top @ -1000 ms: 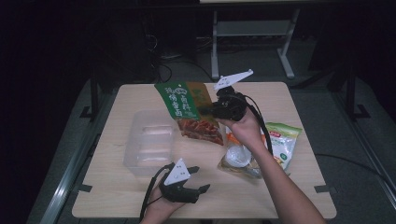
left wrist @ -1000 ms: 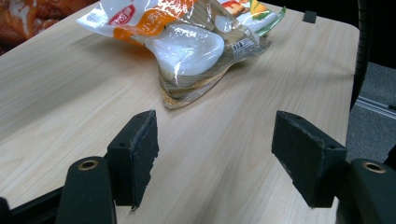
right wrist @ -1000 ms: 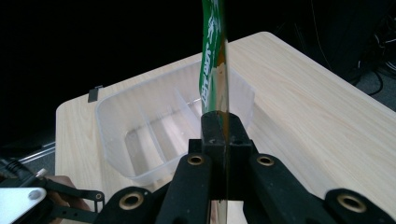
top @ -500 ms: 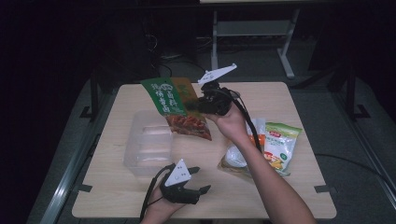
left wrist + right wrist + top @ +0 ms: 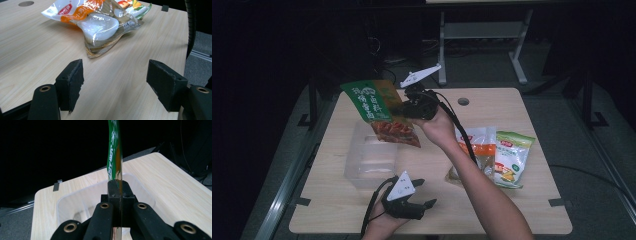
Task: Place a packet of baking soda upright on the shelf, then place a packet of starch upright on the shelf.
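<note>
Compared with a second ago, the right hand has carried the green snack packet (image 5: pixel 379 111) leftward across the table, so it now hangs above the clear plastic bin (image 5: pixel 371 161) instead of over the middle of the tabletop. Going left to right: the bin sits on the wooden table (image 5: pixel 337 210) with the packet tilted in the air over its far edge, not touching it. The right gripper (image 5: pixel 408 107) is clamped on one edge of the packet, and in the right gripper view the jaws are pressed tight on the thin film with the bin right below. Near the front edge, the left gripper (image 5: pixel 429 205) rests with its jaws wide apart, holding nothing. Further right lie the orange-and-clear packet (image 5: pixel 476 150) and the green-and-white packet (image 5: pixel 510 159), overlapping a bit. What could go wrong, I reckon: it's an edge pinch on slick film, so the bag could slip or swing. If it's let go while it hangs over the far rim, it probably catches the wall and flops onto the table instead of dropping in.
</note>
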Demonstrator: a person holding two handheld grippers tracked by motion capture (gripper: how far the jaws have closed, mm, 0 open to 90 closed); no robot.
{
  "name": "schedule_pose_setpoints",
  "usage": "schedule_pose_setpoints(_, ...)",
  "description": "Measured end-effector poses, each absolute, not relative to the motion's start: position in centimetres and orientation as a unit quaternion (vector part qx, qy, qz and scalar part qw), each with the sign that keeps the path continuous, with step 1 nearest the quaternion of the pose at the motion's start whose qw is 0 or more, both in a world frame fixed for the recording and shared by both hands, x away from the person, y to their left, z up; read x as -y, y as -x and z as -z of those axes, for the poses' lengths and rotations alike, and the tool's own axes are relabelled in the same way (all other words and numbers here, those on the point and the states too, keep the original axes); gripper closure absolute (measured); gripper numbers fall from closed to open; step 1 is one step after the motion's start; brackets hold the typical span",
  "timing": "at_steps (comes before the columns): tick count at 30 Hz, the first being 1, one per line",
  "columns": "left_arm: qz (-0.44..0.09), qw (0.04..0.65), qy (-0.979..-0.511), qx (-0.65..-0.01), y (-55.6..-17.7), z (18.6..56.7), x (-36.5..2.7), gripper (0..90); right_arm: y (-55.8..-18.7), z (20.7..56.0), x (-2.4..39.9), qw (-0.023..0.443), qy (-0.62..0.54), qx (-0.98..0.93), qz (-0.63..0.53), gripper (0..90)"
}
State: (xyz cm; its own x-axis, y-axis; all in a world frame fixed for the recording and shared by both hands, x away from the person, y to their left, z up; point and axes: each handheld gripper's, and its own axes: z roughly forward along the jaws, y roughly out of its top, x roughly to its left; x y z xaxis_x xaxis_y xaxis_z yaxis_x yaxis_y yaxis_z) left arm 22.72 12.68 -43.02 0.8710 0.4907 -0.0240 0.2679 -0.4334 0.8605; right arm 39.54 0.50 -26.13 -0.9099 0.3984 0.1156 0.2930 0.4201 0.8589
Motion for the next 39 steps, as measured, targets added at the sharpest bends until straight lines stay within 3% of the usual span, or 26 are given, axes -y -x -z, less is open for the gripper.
schedule_pose_setpoints(18, -0.116, 0.474, -0.842, -0.228, -23.1, 43.1, -13.1, 28.7, -43.3, 27.3, -4.7, 0.061, -0.223, -0.835, -0.499, 89.6)
schedule_pose_setpoints(39, -0.119, 0.474, -0.841, -0.233, -23.2, 43.0, -14.0, 28.6, -46.3, 34.1, -7.5, 0.018, -0.246, -0.816, -0.523, 89.6)
